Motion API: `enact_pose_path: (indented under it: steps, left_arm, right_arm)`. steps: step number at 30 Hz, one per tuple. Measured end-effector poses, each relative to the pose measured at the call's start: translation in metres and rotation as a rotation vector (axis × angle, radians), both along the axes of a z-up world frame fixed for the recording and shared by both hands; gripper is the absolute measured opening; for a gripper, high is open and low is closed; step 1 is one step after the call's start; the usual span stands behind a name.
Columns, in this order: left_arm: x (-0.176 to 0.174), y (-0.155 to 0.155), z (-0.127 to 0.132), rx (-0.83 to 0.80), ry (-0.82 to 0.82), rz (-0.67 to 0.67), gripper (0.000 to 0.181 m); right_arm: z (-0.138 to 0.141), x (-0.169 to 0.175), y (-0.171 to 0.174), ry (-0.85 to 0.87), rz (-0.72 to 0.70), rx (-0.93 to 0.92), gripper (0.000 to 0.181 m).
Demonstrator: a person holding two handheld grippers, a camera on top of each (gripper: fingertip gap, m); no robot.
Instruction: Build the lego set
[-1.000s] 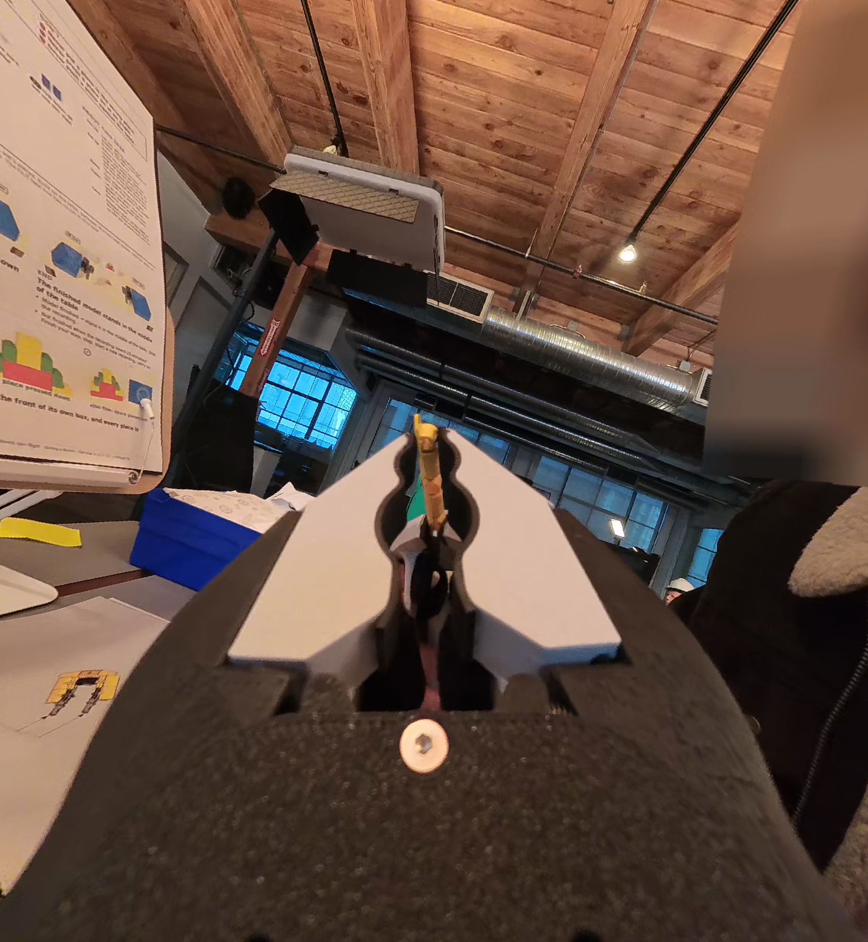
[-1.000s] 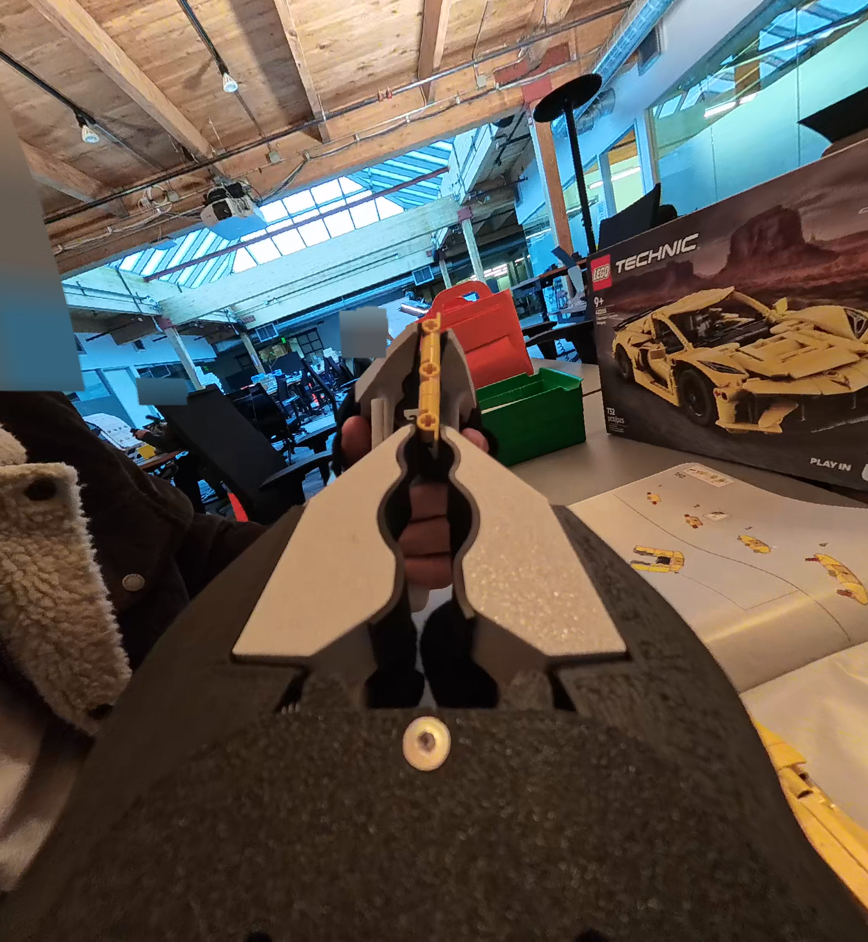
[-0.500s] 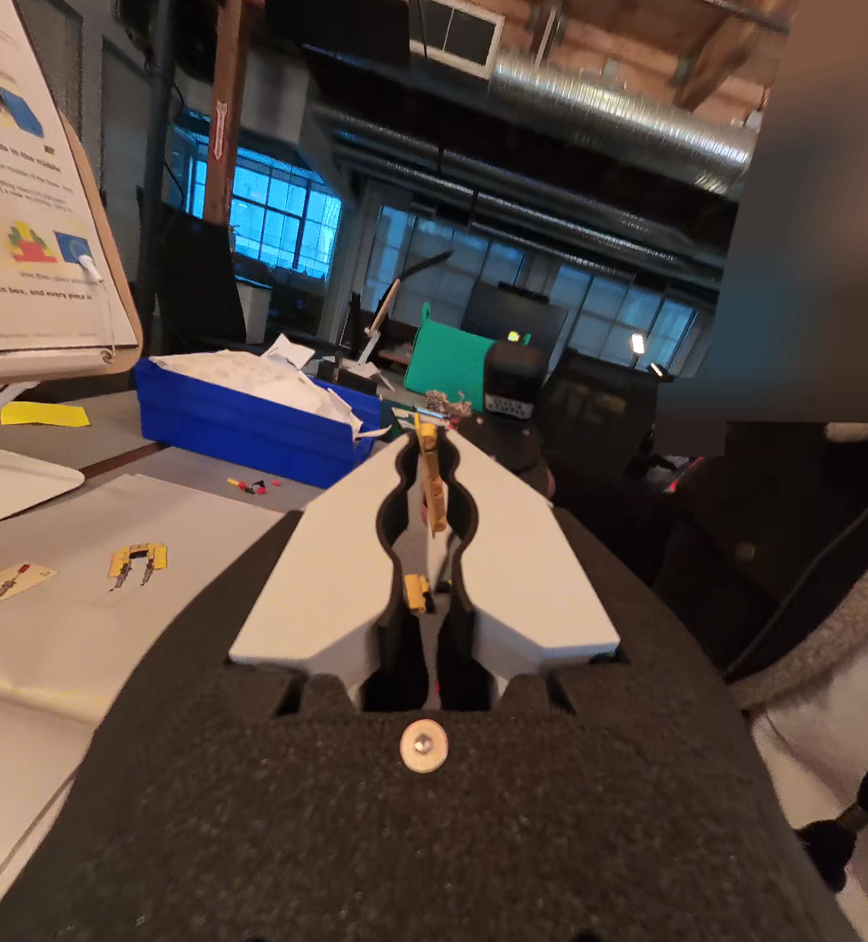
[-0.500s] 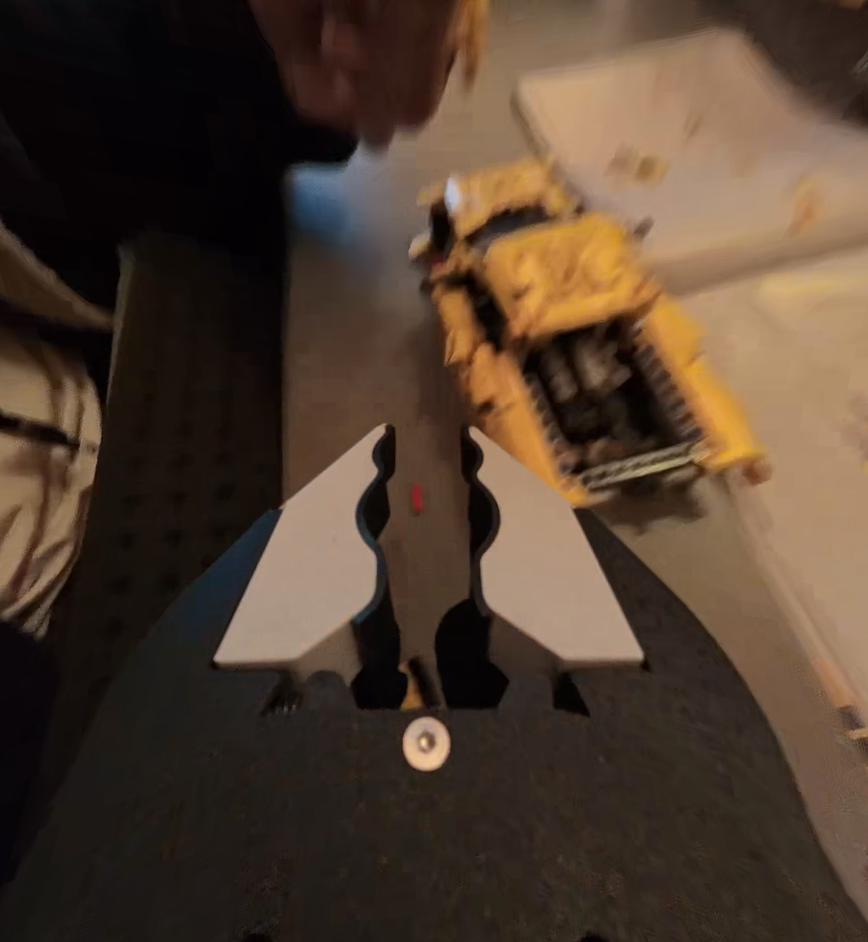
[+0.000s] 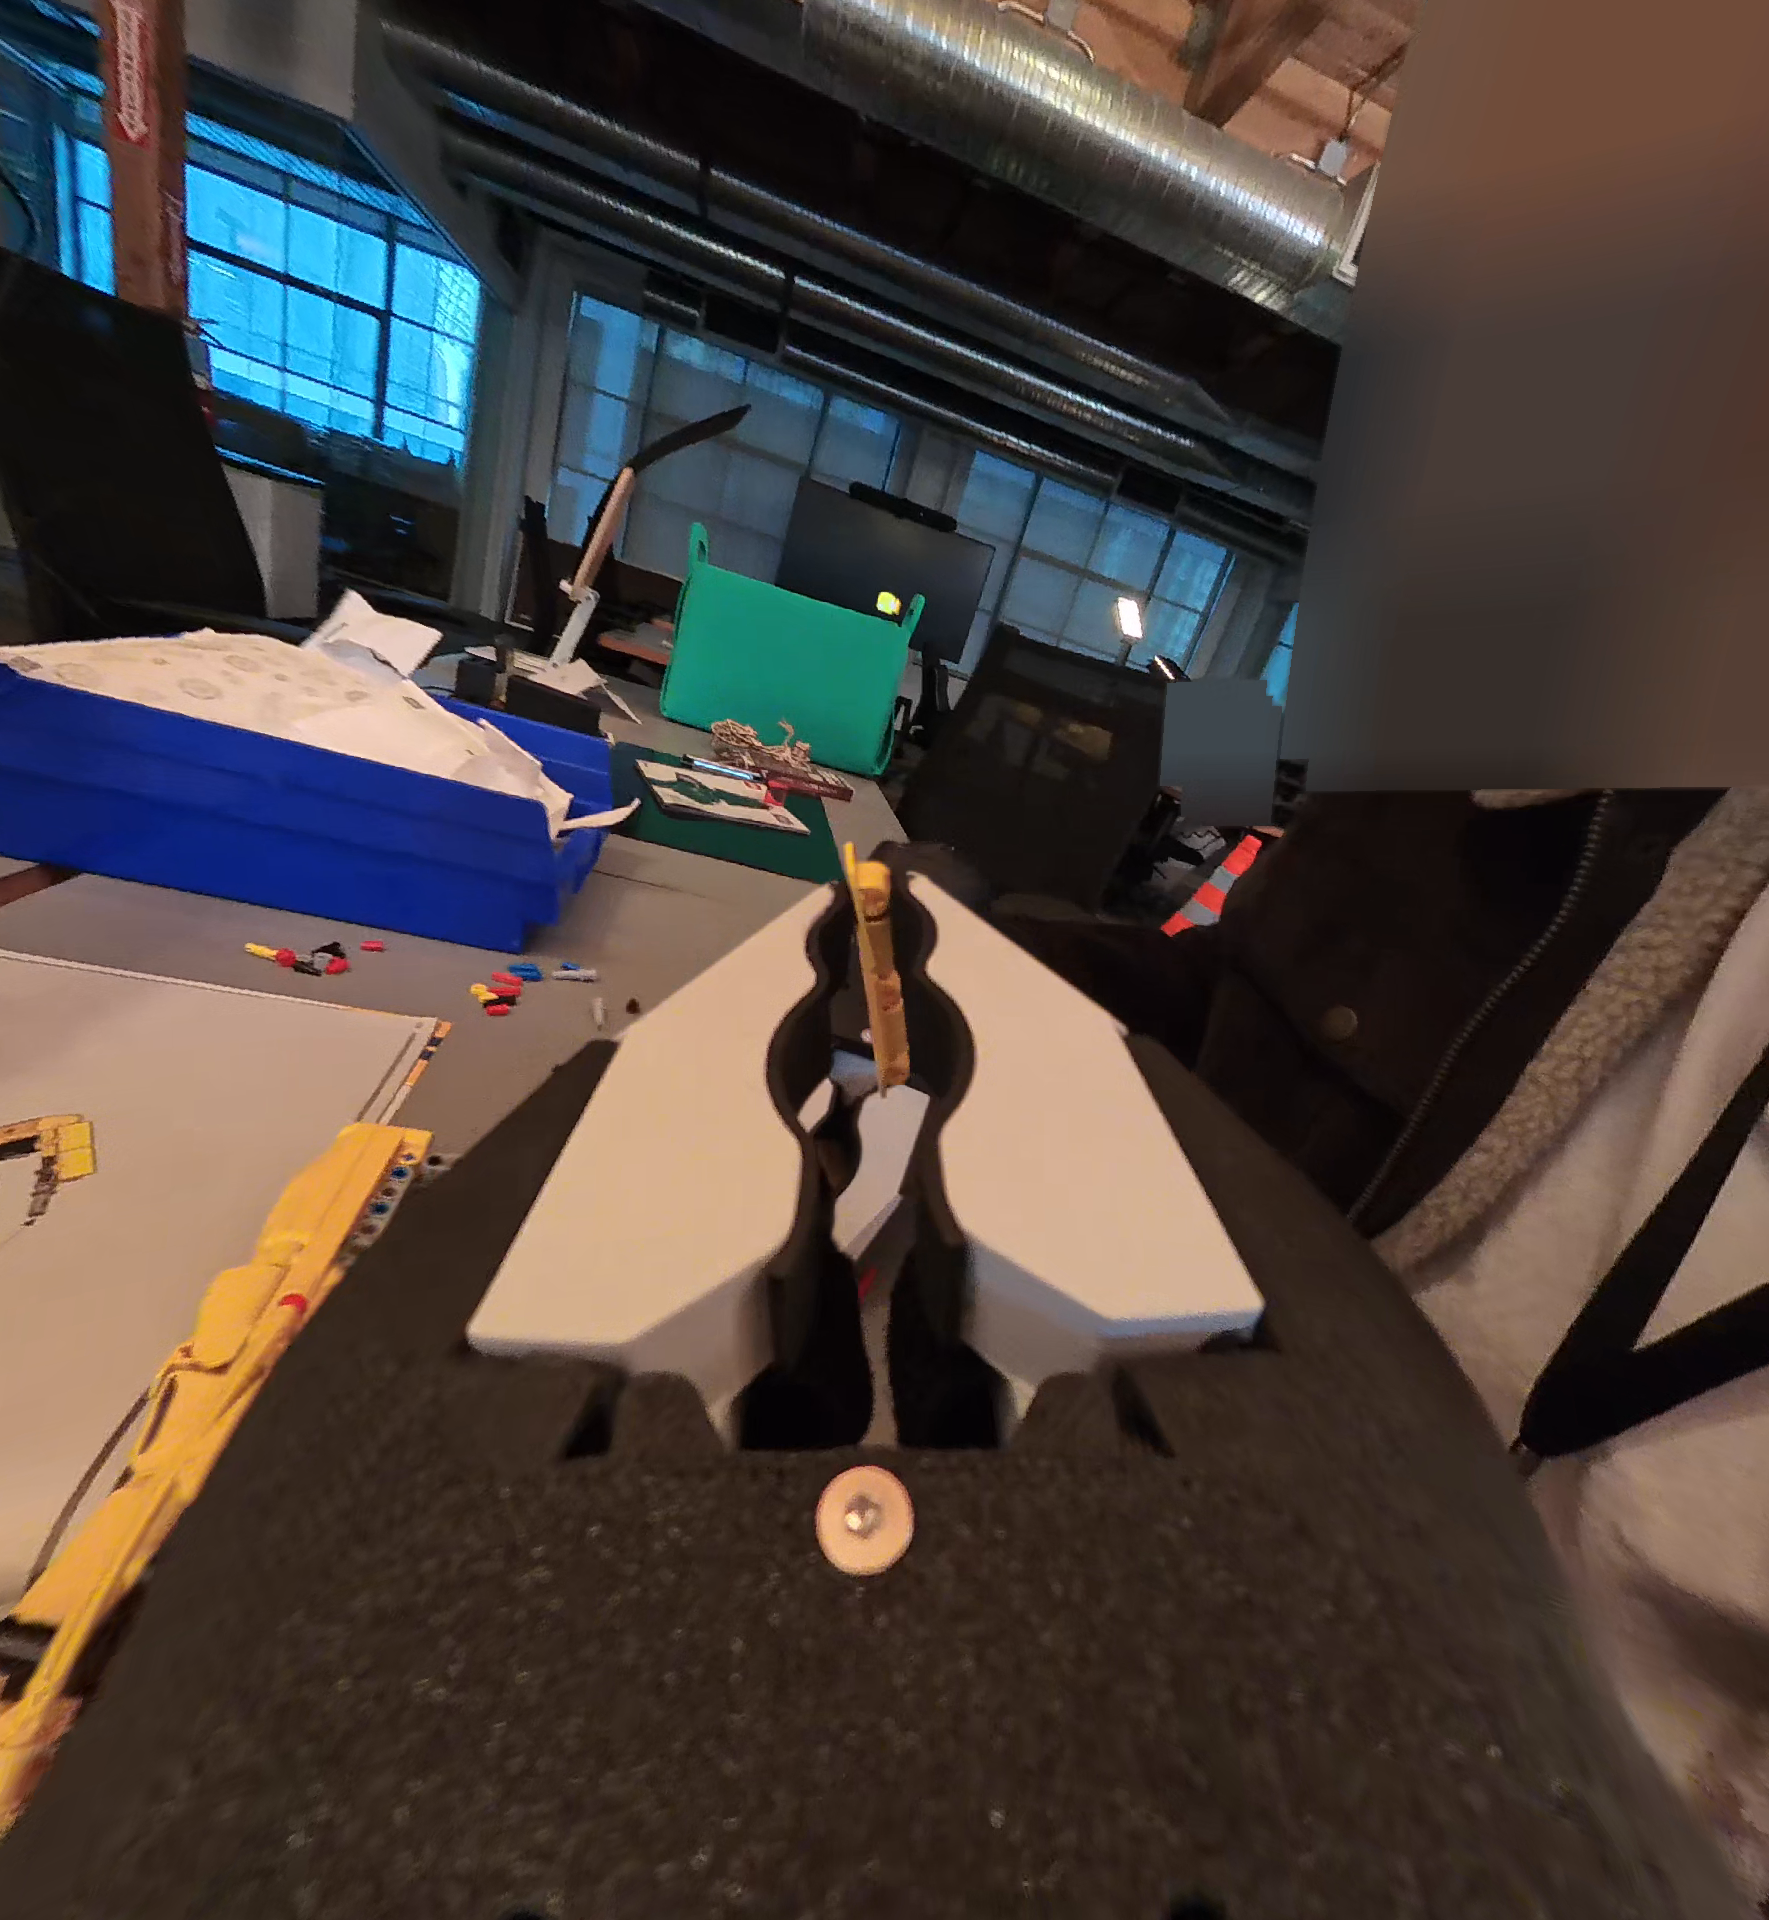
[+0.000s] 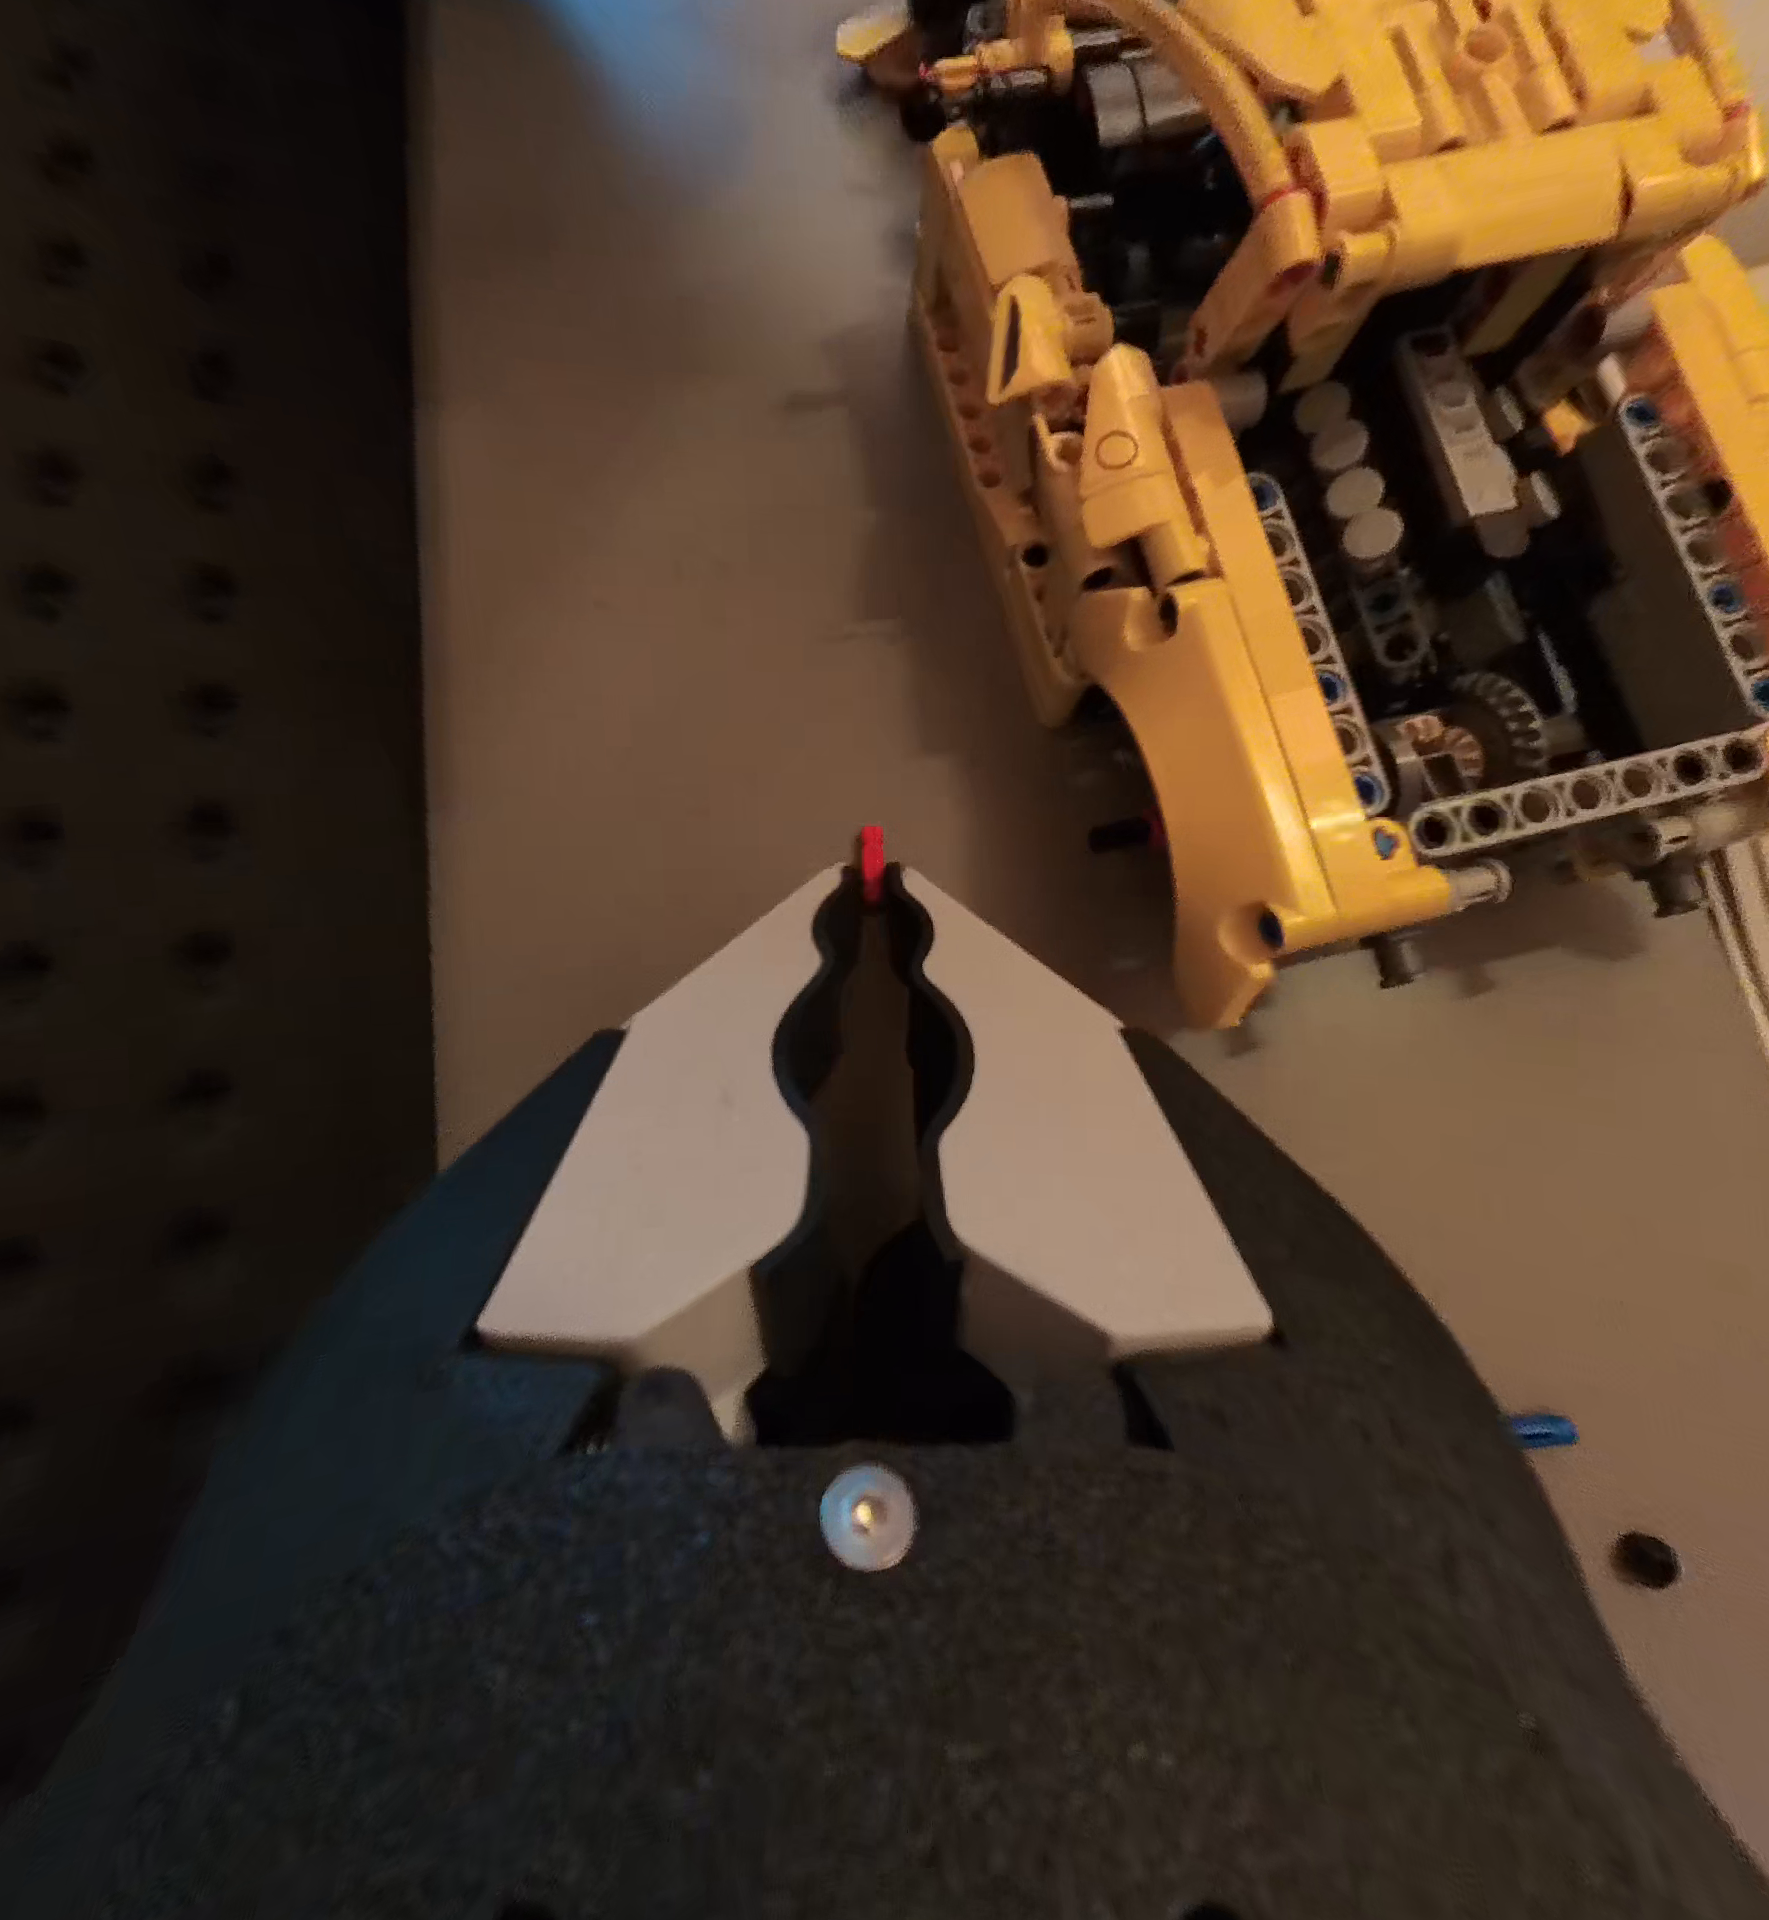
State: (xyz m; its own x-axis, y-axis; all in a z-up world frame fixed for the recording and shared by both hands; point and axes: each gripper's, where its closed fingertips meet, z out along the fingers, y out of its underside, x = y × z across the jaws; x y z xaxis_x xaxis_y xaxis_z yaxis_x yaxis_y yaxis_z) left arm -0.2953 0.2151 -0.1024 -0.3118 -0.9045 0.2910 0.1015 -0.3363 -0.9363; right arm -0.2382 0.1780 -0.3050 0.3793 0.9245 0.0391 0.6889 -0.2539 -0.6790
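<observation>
My left gripper (image 5: pixel 869 896) is shut on a thin yellow lego beam (image 5: pixel 880 977), held upright in the air above the table and poking out past the fingertips. My right gripper (image 6: pixel 869 881) points down at the grey table (image 6: pixel 651 520). Its fingers are closed on a small red pin (image 6: pixel 871 857) that sticks out of the tips. The half-built yellow lego car (image 6: pixel 1379 468) stands to the upper right of the right gripper, with its open grey and black frame showing. One side of the car also shows in the left wrist view (image 5: pixel 236 1351), at the lower left.
A blue bin with paper bags (image 5: pixel 267 821), loose small pieces (image 5: pixel 506 982), an instruction sheet (image 5: pixel 163 1091) and a green bin (image 5: pixel 786 665) lie beyond the left gripper. A person's jacket (image 5: pixel 1482 1039) is at the right. A dark perforated board (image 6: pixel 132 623), a black pin (image 6: pixel 1119 831) and a blue pin (image 6: pixel 1540 1434) surround the right gripper. About 20 cm separates my left fingertips from my right.
My right gripper let go of the yellow beam, swung down to the table, opened over the red pin and closed on it. My left gripper tilted down from the ceiling, still holding the beam.
</observation>
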Motion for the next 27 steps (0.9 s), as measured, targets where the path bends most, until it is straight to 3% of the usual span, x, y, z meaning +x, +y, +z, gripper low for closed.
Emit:
enact_pose_path:
  steps: [3,5,8,10,12,14,27]
  left_arm:
    - [0.005,-0.007,-0.011,0.040,0.051,-0.026,0.006]
    - [0.008,-0.011,-0.025,0.095,0.110,-0.032,0.006]
    - [0.012,-0.018,-0.044,0.186,0.194,-0.047,0.006]
    - [0.014,-0.024,-0.050,0.216,0.216,-0.066,0.006]
    - [0.016,-0.029,-0.052,0.229,0.220,-0.079,0.007]
    - [0.017,-0.031,-0.053,0.240,0.226,-0.082,0.007]
    - [0.019,-0.032,-0.060,0.266,0.253,-0.085,0.006]
  right_arm:
    - [0.000,-0.001,0.001,-0.037,0.003,0.096,0.005]
    - [0.003,-0.001,-0.003,-0.045,0.000,0.029,0.004]
    - [0.062,-0.017,0.000,0.156,-0.008,0.018,0.003]
    - [0.108,-0.025,0.006,0.231,-0.011,0.079,0.003]
    - [0.137,-0.030,0.010,0.245,0.003,0.130,0.003]
    - [0.139,-0.029,0.013,0.146,0.026,0.173,0.003]
    - [0.138,-0.037,0.008,0.062,0.075,0.201,0.003]
